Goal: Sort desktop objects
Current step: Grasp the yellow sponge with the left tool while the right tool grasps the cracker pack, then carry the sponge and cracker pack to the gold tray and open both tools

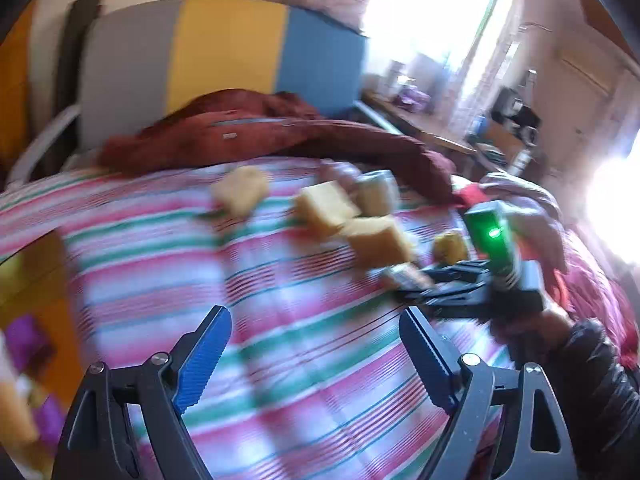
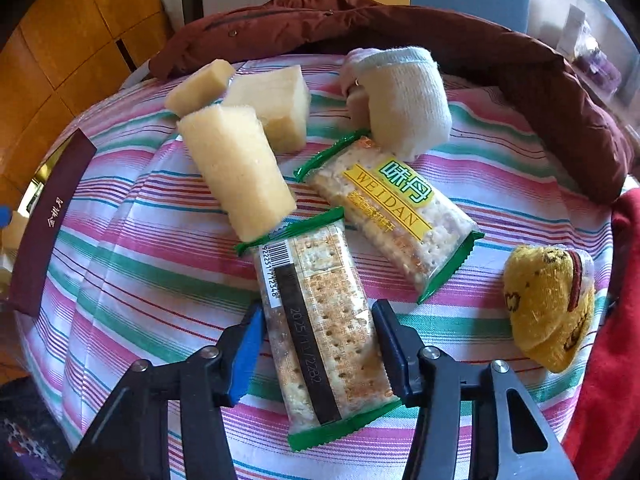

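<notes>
right gripper [image 2: 318, 350] clamped on a cracker pack [image 2: 320, 320] lying barcode-up on the striped cloth [image 2: 120, 264], pads on both long sides. second cracker pack [image 2: 392, 208] just beside it, yellow sock [image 2: 548, 304] to the right, three sponge blocks [image 2: 236, 168] and a rolled white sock [image 2: 404, 100] behind. left gripper [image 1: 316, 356] jaws apart, empty, above the cloth; view blurred.

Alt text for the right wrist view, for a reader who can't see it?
The right gripper closes around a barcode-side-up cracker packet on a striped cloth. Beyond lie a second cracker packet, three pale foam blocks, a rolled white sock and a yellow sock.
</notes>
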